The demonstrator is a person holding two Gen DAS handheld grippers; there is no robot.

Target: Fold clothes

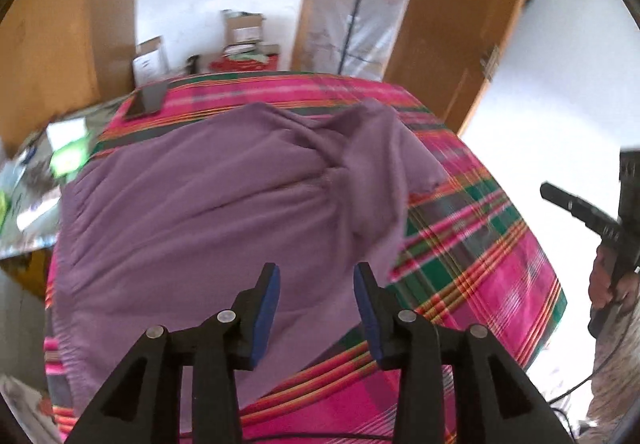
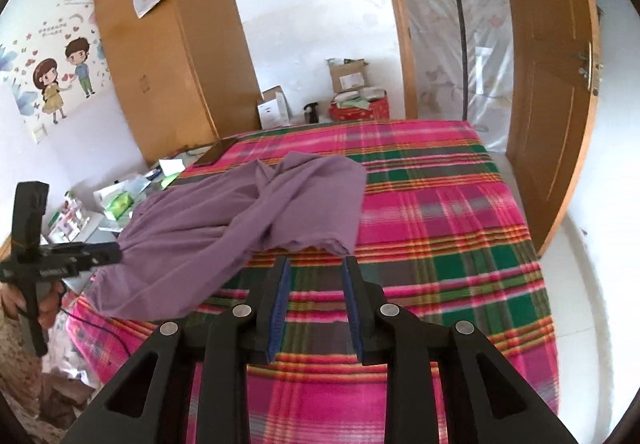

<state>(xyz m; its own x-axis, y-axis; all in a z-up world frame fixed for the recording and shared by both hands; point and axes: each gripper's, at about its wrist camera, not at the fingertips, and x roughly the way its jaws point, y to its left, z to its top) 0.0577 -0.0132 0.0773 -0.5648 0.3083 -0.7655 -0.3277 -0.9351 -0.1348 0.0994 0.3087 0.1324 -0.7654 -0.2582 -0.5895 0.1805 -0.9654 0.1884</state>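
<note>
Left wrist view: mounted behind the left gripper [image 1: 316, 284], looking forward along its parted jaws and steeply down at the bed [image 1: 500, 244], close over the purple garment [image 1: 200, 212], which fills the middle. Right gripper [image 1: 580, 212] caught at 3 o'clock, at the frame edge.

Right wrist view: mounted behind the right gripper [image 2: 316, 276], aimed forward and less steeply, sitting a little farther back and to the garment's right side; garment [image 2: 240, 220] at 10 o'clock, left gripper [image 2: 64, 256] at 9 o'clock.

Shared by both: bed, garment, wardrobe [image 2: 172, 56], open door [image 2: 548, 84] and boxes [image 2: 348, 76] by the far wall at 12 o'clock.
</note>
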